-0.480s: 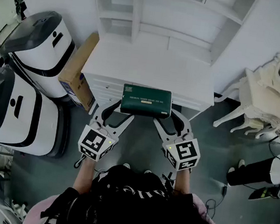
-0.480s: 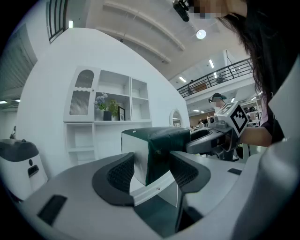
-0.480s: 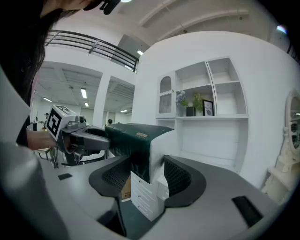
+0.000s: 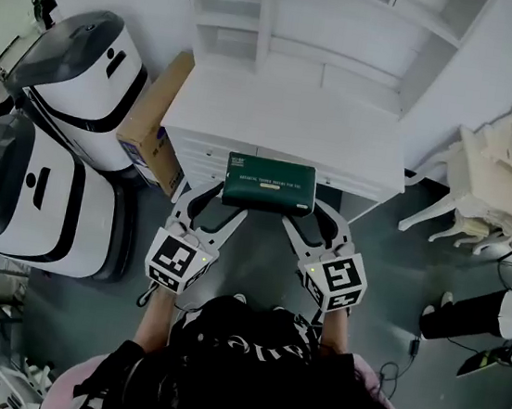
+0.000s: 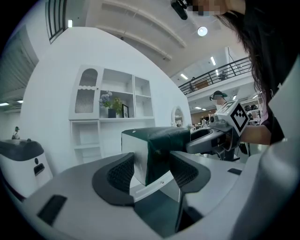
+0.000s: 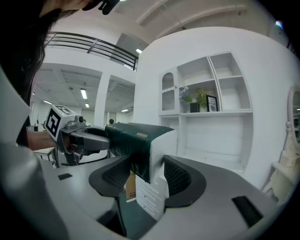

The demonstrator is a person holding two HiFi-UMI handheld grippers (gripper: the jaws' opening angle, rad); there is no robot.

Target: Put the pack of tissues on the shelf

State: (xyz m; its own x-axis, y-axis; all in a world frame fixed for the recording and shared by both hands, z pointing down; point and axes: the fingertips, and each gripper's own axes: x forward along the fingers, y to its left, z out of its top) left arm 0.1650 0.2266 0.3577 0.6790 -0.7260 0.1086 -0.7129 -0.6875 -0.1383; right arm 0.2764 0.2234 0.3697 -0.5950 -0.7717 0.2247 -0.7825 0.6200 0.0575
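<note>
The pack of tissues (image 4: pixel 270 184) is a dark green block with white ends, held level in the air just before the white desk's front edge. My left gripper (image 4: pixel 222 202) is shut on its left end, and my right gripper (image 4: pixel 315 216) is shut on its right end. In the left gripper view the pack (image 5: pixel 159 145) sits between the black pads (image 5: pixel 119 173). The right gripper view shows the pack (image 6: pixel 136 140) wedged between its pads (image 6: pixel 180 176). The white shelf unit (image 4: pixel 299 18) rises behind the desk top (image 4: pixel 285 128).
Two rounded white-and-black machines (image 4: pixel 76 82) (image 4: pixel 32 198) stand at the left. A cardboard box (image 4: pixel 154 125) leans against the desk's left side. An ornate white chair (image 4: pixel 497 184) is at the right, with cables on the floor. A plant and frame (image 6: pixel 199 105) occupy an upper shelf.
The desk and shelf unit have slid slightly down and right in the head view as the person nears them. Both grippers keep the same hold on the pack.
</note>
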